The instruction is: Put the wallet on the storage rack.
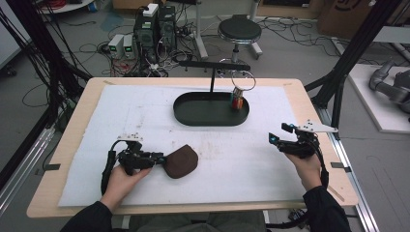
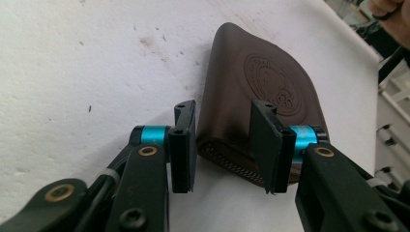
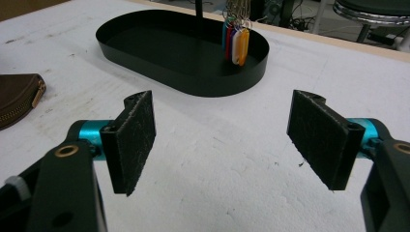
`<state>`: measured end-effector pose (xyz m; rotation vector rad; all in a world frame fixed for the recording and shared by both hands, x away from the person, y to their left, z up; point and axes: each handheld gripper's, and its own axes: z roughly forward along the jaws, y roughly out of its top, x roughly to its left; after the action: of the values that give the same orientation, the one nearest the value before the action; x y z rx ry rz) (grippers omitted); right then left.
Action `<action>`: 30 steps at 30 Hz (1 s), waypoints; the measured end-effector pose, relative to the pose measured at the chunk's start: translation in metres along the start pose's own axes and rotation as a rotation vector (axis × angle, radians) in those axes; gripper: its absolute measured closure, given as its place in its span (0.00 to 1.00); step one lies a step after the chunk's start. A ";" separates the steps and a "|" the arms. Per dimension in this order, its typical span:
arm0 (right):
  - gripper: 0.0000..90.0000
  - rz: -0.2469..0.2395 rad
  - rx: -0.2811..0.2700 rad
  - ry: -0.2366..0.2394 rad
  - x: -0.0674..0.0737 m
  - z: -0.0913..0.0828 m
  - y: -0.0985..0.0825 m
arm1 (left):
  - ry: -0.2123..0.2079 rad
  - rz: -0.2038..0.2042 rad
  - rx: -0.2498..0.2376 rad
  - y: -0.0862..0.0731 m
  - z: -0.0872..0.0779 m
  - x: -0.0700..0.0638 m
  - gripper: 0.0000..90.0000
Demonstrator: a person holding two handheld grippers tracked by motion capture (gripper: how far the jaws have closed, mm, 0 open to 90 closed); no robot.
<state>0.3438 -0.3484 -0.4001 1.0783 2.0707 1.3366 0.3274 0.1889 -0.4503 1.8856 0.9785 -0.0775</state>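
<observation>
A brown leather zip pouch [image 1: 183, 161] lies flat on the white mat, left of centre. My left gripper [image 1: 162, 157] reaches it from the left. In the left gripper view the pouch [image 2: 261, 72] has its zipped near end between the jaws of that gripper [image 2: 225, 145]: the left pad [image 2: 183, 145] stands just beside the pouch's edge, the right pad [image 2: 266, 145] over its near end, and I see no squeeze. My right gripper [image 1: 280, 133] hovers wide open over bare mat at the right, nothing between its pads [image 3: 133, 140].
A black oval tray [image 1: 193, 118] sits at the back centre of the mat, with a black T-shaped stand [image 1: 212, 65] rising from it and a bunch of coloured key tags [image 1: 237, 101] hanging on rings. The pouch's zipper corner [image 3: 17, 96] lies left of the right gripper.
</observation>
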 end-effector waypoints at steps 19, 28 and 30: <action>0.31 0.001 -0.012 -0.007 0.000 -0.004 0.001 | 0.056 0.358 -0.109 0.019 -0.009 -0.050 0.84; 0.31 -0.008 -0.012 -0.008 0.001 -0.003 0.001 | 0.017 0.520 -0.163 0.019 -0.011 -0.074 0.85; 0.31 -0.006 -0.014 -0.006 0.001 -0.003 0.001 | -0.001 0.526 -0.168 0.019 -0.012 -0.076 0.86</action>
<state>0.3415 -0.3489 -0.3975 1.0681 2.0562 1.3410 0.2845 0.1490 -0.3968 1.9243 0.4468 0.3056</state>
